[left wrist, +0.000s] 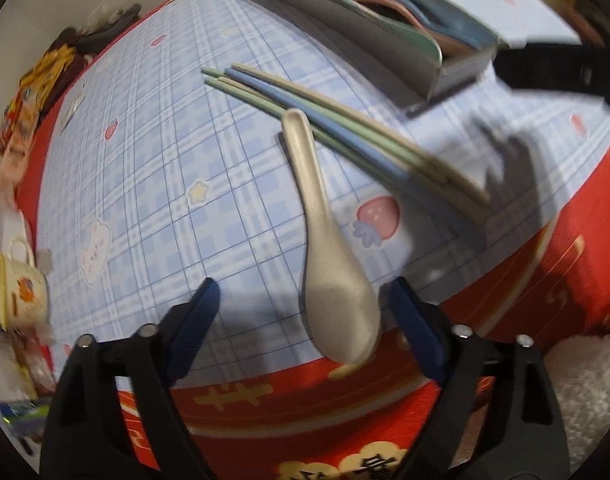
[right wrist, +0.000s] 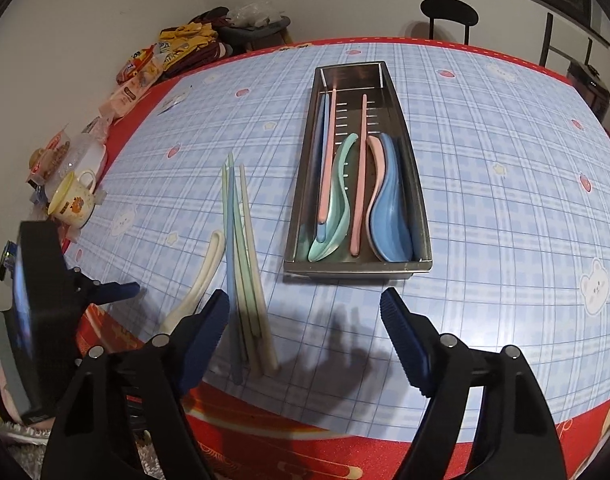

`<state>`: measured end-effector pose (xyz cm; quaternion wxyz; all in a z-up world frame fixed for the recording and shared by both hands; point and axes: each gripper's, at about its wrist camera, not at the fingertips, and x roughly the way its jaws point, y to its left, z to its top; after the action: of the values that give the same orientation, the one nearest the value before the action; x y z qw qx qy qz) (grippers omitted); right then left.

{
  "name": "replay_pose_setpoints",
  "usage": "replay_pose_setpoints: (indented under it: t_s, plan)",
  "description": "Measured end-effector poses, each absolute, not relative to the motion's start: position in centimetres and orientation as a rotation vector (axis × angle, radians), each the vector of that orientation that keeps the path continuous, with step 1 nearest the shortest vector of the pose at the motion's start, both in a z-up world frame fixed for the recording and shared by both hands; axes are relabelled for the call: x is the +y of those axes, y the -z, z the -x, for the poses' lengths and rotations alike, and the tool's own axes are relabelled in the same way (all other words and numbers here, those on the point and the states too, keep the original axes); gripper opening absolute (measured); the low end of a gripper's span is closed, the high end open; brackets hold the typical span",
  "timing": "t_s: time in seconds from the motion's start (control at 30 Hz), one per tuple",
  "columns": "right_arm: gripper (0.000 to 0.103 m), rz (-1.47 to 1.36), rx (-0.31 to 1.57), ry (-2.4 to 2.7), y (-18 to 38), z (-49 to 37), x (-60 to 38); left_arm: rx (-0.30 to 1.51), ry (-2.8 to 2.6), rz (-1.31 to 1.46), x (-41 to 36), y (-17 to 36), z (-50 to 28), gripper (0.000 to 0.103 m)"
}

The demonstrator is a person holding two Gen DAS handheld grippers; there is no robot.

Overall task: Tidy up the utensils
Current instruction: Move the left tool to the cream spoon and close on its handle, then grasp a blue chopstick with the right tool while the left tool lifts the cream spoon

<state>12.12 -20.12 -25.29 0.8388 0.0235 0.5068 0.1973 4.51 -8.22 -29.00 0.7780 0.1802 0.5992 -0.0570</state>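
Clearly, both tools are seen with jaws spread wide and nothing held between them. In the left wrist view the left gripper (left wrist: 301,304) is lowered over the cream spoon (left wrist: 329,264), whose bowl lies at lower centre between the blue pads, nearer the right one; whether either pad touches it cannot be told. The spoon rests near the table edge, its handle running up toward the loose chopsticks (left wrist: 325,120), which are laid side by side across the checked tablecloth (left wrist: 145,160), presumably so each can be taken singly. The approach along the bowl is judged to suit a pinch across its width.

In the right wrist view the right gripper (right wrist: 305,320) is held above the cloth at lower centre, between the chopsticks at its left and the steel tray (right wrist: 421,208) above. In the tray pink chopsticks, a blue chopstick, and green, pink and blue spoons are already collected lengthwise, so the sorting is judged partly done. A cup (right wrist: 75,200) stands at left.
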Motion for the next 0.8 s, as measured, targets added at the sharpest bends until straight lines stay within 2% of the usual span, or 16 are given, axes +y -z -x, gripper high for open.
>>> replay_pose_setpoints:
  t_s: [0.13,0.2,0.27,0.33,0.53,0.8]
  plan:
    - [0.074,-0.067,1.071,-0.410,25.2,-12.3,-20.1,1.295,0.130,-0.413,-7.9,28.8,-4.7,0.079]
    - [0.073,-0.068,1.073,-0.412,25.2,-12.5,-19.9,1.296,0.141,-0.416,-7.7,28.6,-4.8,0.075]
    - [0.072,-0.067,1.069,-0.413,25.0,-12.6,-19.7,1.301,0.162,-0.398,-7.3,28.4,-5.0,0.052]
    - [0.070,-0.067,1.065,-0.417,24.9,-12.7,-19.6,1.309,0.165,-0.382,-6.8,28.4,-5.6,0.036]
    - [0.059,-0.067,1.069,-0.430,24.7,-13.0,-19.1,1.299,0.160,-0.208,-3.5,27.4,-6.7,0.035]
    - [0.049,-0.061,1.078,-0.460,24.7,-13.0,-18.0,1.353,0.163,0.135,1.9,28.1,-7.8,0.035]
